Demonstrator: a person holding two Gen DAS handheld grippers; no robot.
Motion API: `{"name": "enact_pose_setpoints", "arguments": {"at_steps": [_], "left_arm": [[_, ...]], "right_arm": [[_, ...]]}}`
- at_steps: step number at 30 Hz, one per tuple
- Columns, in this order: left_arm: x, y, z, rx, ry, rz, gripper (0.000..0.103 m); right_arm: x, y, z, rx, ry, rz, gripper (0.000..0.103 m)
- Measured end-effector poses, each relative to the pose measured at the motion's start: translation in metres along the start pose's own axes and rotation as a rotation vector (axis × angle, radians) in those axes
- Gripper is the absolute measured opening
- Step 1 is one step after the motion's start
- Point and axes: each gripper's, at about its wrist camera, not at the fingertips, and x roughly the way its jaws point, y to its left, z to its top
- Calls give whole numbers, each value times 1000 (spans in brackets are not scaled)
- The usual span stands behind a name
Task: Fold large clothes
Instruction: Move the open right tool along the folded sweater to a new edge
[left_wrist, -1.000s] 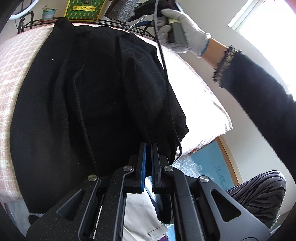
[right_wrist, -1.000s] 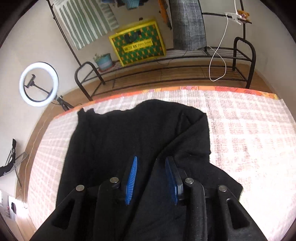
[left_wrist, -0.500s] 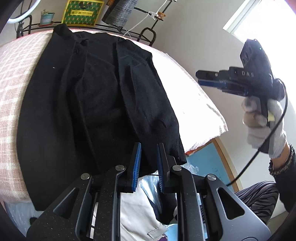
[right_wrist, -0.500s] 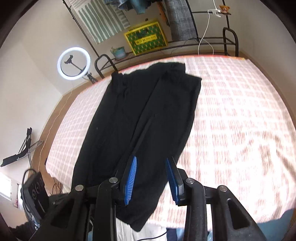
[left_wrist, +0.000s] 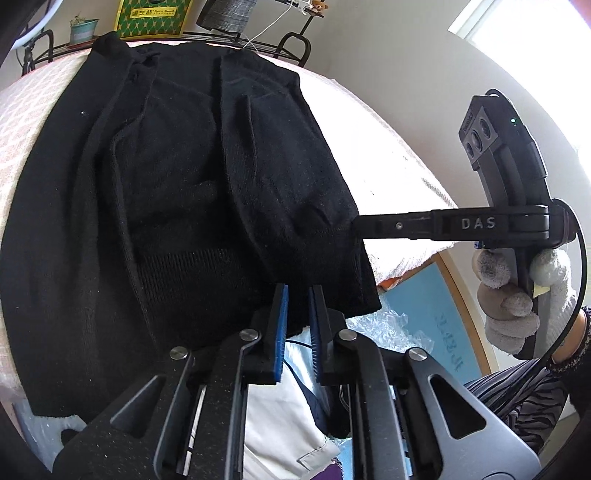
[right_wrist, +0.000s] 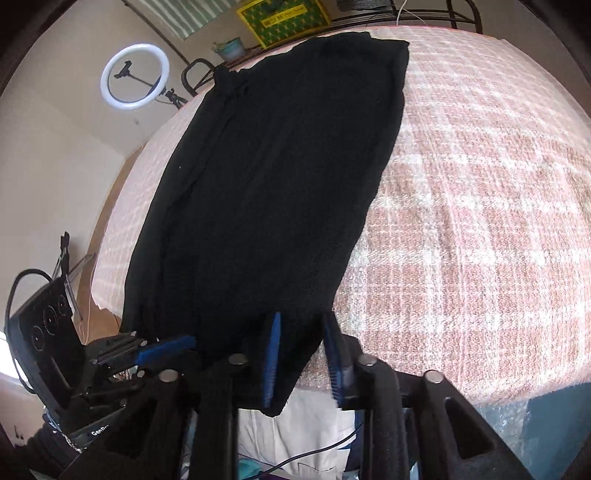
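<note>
You are working over a bed (right_wrist: 480, 206) covered in a pink-and-white checked spread, with a metal rack (left_wrist: 291, 40), a yellow-green box (right_wrist: 282, 16) and a ring light (right_wrist: 135, 75) against the far wall. The black garment (left_wrist: 184, 192) lies lengthwise on the bed, both sides already turned in towards the middle, and its hem runs over the near edge of the bed just ahead of both claws.

Your left claw (left_wrist: 296, 325) sits at the hem with its blue pads a narrow gap apart; nothing is between them, and the hem edge lies just beyond the tips. Your right claw (right_wrist: 301, 350) is wider apart, its left pad lying over the hanging corner of cloth and its right pad out over the bare spread, so it grips nothing yet. From the left wrist view that same right claw (left_wrist: 360, 225) comes in from the right, its tip touching the garment's side edge just above the hem.

The likely next step is to take both hem corners and carry them up to the collar. The risk lies in the layers: the turned-in side panel sits loose on top, and a shallow bite may catch only that layer, so the fold opens as you lift. Uneven grips would skew the fold. The overhanging corner may also slip off the bed and drag the cloth with it.
</note>
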Motion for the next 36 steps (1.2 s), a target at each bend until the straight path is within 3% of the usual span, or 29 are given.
{"name": "enact_pose_setpoints", "arguments": {"at_steps": [1,8,11,13,15,18,22,29,33,34,36], "left_arm": [[-1,-3,0,10,-3,8,5],[-28,-6,-8,43,-41,33,5],[-28,-18,-14,120,-56,104,6],[-26,-29,-13,171,-74,105,19],[-19,-41,-11,228,-86,102,40],[-5,-58,-11,315,-70,113,54],[19,-76,-13,427,-41,163,54],[48,-82,-16,508,14,193,54],[54,-81,-17,516,3,219,54],[51,-84,-21,515,-2,218,51],[50,-82,-22,523,-23,250,21]], "right_arm": [[2,1,-1,-4,9,-4,0],[-24,-10,-6,50,-30,66,0],[-19,-15,-8,52,-14,86,1],[-21,-16,-9,60,-26,81,7],[-31,-21,-7,60,-65,67,40],[-53,-31,-1,76,-137,84,40],[-79,-50,3,95,-225,81,55],[-110,-98,14,205,-327,130,56],[-116,-119,19,258,-353,157,56],[-116,-122,22,265,-357,163,56],[-116,-126,27,277,-363,165,56]]}}
